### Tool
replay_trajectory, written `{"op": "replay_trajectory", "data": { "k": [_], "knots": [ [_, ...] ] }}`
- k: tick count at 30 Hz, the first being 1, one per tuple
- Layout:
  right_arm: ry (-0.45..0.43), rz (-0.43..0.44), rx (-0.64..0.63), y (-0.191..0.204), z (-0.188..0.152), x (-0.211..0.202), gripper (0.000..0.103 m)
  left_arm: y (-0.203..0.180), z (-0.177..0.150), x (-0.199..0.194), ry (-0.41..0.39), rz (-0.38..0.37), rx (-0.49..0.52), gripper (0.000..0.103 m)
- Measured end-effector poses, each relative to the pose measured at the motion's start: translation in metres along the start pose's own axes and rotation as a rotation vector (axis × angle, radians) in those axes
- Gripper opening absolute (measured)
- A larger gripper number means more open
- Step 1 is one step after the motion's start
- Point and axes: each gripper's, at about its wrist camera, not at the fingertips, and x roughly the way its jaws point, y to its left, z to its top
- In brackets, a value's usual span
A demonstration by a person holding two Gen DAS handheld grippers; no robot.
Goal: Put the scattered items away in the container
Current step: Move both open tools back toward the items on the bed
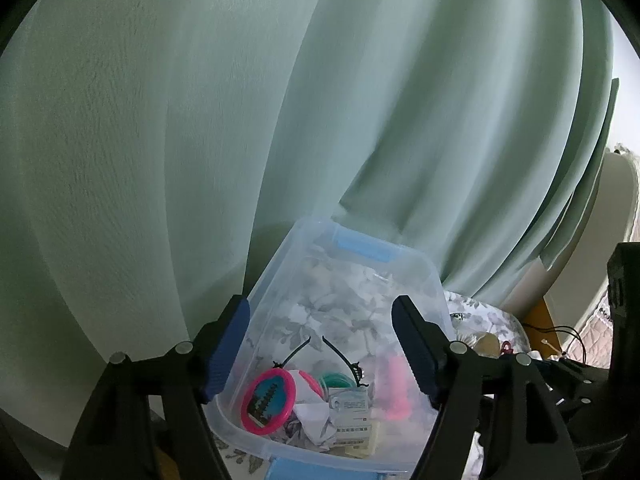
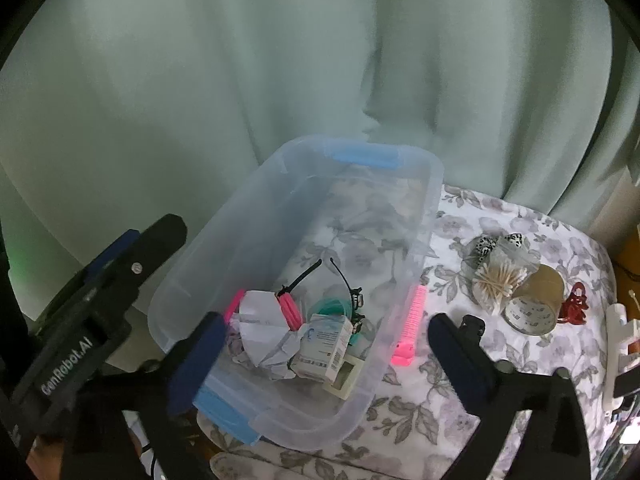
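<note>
left wrist view: left gripper (image 1: 320, 350), black arms with blue pads, jaws standing wide apart with nothing between the pads, hanging over the near end of the clear plastic storage container with blue latches (image 1: 276, 276). the container sits on a grey-and-white floral tablecloth (image 1: 486, 314) in front of a pale green curtain (image 1: 400, 100). inside, at the near end: a round pink-rimmed compact mirror (image 1: 268, 404), crumpled white paper (image 1: 314, 416), a black hair claw clip (image 1: 344, 360), a coil of green cord (image 1: 336, 380), a small white printed carton (image 1: 352, 404). a pink comb (image 1: 396, 384) shows blurred through the right wall.

right wrist view: right gripper (image 2: 320, 356), same black arms and blue pads, jaws spread to their widest, empty, straddling the near end of the container (image 2: 434, 184). the left gripper (image 2: 120, 256) stands at the container's left wall. mirror (image 2: 290, 308), paper (image 2: 260, 328), clip (image 2: 344, 280), cord (image 2: 330, 306) and carton (image 2: 320, 348) lie heaped in the near half; the far half is bare. the comb (image 2: 410, 320) lies on the tablecloth (image 2: 420, 420) just outside the right wall. further right on the cloth, well apart from the container: a clear bag of cotton swabs (image 2: 500, 276), a brown tape roll (image 2: 536, 300), a red hair clip (image 2: 574, 304).
</note>
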Motion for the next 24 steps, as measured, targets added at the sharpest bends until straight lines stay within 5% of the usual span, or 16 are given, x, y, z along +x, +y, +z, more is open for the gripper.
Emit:
{"op": "replay_trajectory", "data": {
  "k": [24],
  "knots": [
    [-0.227,-0.04,0.161,-0.09,-0.039,-0.072,0.103,-0.082,-0.005,-0.004,0.013,0.021,0.093,0.076]
  ]
}}
